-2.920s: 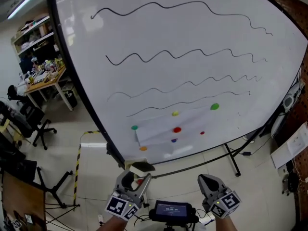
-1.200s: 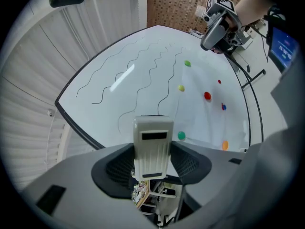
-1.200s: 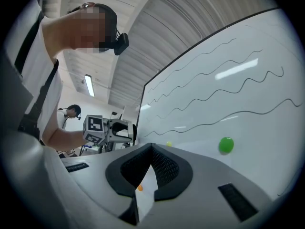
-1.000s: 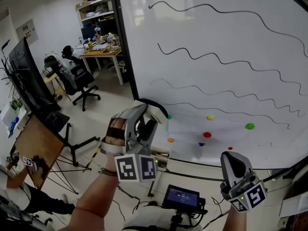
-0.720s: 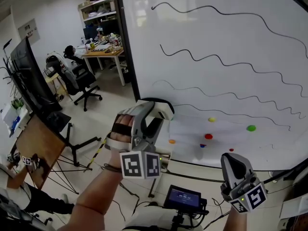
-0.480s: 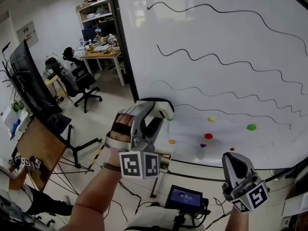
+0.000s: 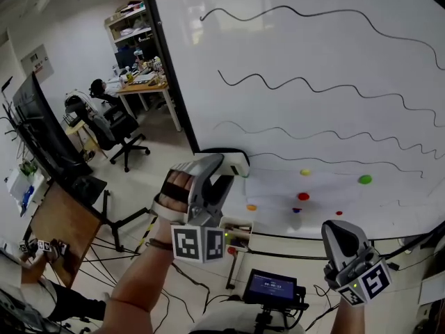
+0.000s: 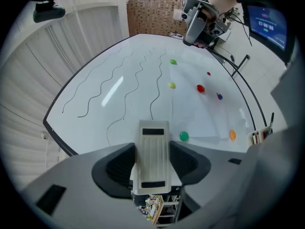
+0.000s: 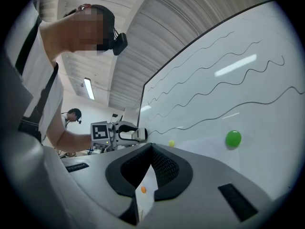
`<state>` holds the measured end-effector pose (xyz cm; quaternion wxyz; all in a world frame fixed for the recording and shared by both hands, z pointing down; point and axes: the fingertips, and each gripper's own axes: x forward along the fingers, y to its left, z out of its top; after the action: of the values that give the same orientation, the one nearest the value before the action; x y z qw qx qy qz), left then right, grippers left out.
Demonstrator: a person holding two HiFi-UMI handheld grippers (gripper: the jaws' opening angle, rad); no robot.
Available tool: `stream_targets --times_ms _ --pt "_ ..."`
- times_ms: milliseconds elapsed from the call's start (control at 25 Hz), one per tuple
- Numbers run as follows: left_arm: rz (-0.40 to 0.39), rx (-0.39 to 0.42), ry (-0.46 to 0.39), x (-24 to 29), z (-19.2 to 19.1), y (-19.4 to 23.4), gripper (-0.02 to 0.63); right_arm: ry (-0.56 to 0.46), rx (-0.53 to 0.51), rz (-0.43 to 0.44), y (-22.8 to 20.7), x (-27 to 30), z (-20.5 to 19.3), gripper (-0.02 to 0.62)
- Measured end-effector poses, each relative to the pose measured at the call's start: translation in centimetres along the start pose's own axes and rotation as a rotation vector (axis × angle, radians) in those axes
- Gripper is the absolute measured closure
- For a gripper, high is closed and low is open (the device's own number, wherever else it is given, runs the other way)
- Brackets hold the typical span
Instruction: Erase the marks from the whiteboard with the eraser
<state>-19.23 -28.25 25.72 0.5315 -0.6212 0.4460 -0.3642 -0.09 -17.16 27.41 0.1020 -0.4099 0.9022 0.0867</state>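
Left gripper [image 7: 226, 169] now higher — jaws just tightening on eraser [image 8: 152, 156].

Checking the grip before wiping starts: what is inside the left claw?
An eraser is held in the left claw, whose jaws have just been closing; its ribbed back with two dark strips shows. Its other face is hidden.

White eraser [image 8: 152, 156], level, near the wavy-marked whiteboard's [image 7: 334, 54] lower-left corner.

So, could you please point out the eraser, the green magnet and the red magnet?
eraser [image 8: 152, 159], left gripper view, its ribbed back
green magnet [image 7: 364, 179], head view, its centre
red magnet [image 7: 303, 196], head view, its centre
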Motion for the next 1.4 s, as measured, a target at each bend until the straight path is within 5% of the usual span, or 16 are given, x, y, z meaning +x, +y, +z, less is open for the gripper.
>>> stream_targets --times_ms 680,1040,1400 --pt "-0.001 -0.111 -0.11 0.5 4.6 0.4 0.357 0.021 -0.009 -0.01 0.4 -0.4 -0.1 0.589" --pt "-0.005 0.011 -0.184 1.2 8.7 0.1 0.359 0.007 -0.007 -0.019 -1.0 -1.0 -0.4 0.589" --pt "0.008 0.061 -0.164 0.9 7.9 -0.2 0.357 0.01 0.001 -0.04 -2.2 -2.4 -0.5 0.589"
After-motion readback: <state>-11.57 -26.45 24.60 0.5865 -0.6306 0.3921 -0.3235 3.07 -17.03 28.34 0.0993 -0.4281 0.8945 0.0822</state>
